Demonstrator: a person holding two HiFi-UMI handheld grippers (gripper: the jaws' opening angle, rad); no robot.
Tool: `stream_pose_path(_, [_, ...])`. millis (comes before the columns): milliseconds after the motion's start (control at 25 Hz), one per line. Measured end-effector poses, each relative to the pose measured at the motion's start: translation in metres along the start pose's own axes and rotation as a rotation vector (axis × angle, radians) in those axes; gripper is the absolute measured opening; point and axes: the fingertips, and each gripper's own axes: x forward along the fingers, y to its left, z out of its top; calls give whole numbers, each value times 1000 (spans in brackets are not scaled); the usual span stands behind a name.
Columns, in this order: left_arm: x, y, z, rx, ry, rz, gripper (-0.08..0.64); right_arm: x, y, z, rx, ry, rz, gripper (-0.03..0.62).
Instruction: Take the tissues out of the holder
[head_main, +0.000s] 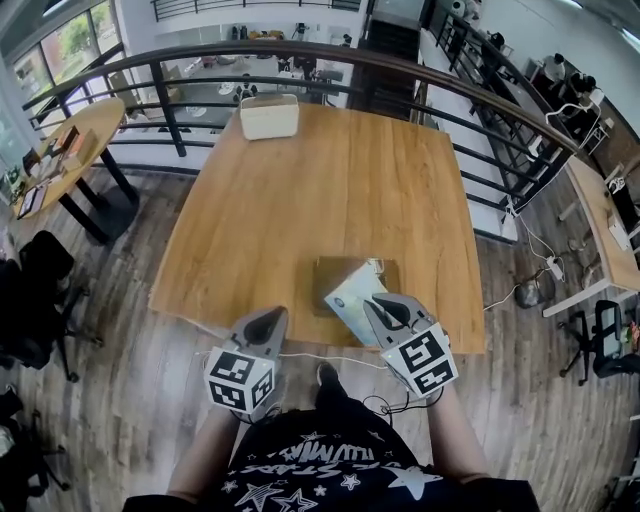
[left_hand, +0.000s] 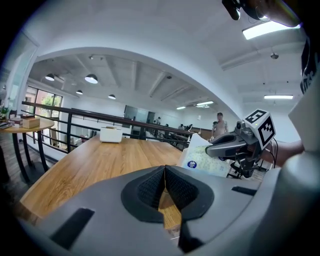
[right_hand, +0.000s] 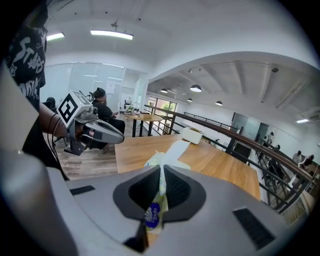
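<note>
The tissue pack (head_main: 352, 296) was held pinched by one edge in the firmly closed jaws of the right gripper (head_main: 374, 304), above the brown holder (head_main: 325, 275) near the front edge of the desk (head_main: 300, 190). It was judged light, soft and slippery in its film wrap, and best gripped at a sealed end. The jaws of the left gripper (head_main: 274, 318) were seen pressed together, with nothing between them.

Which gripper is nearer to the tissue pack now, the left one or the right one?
Right. The right gripper is shut on the tissue pack and holds it over the brown holder. The left gripper is apart from the pack, to its left, and empty.
</note>
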Motion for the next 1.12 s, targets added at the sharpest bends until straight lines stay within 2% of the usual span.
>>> stream_pose_path(360, [-36,-22,-24,25,38,-92,14,-35,59,-16,77,13,-46,21])
stream_pose_path(800, [-60,-66,-64,47,87,-208,15,-90,106,-68,182,61,-156,21])
stream_pose_path(1120, [-93,-105,-65,71,65,-180,15,-129,125,-71,191,1,-140,21])
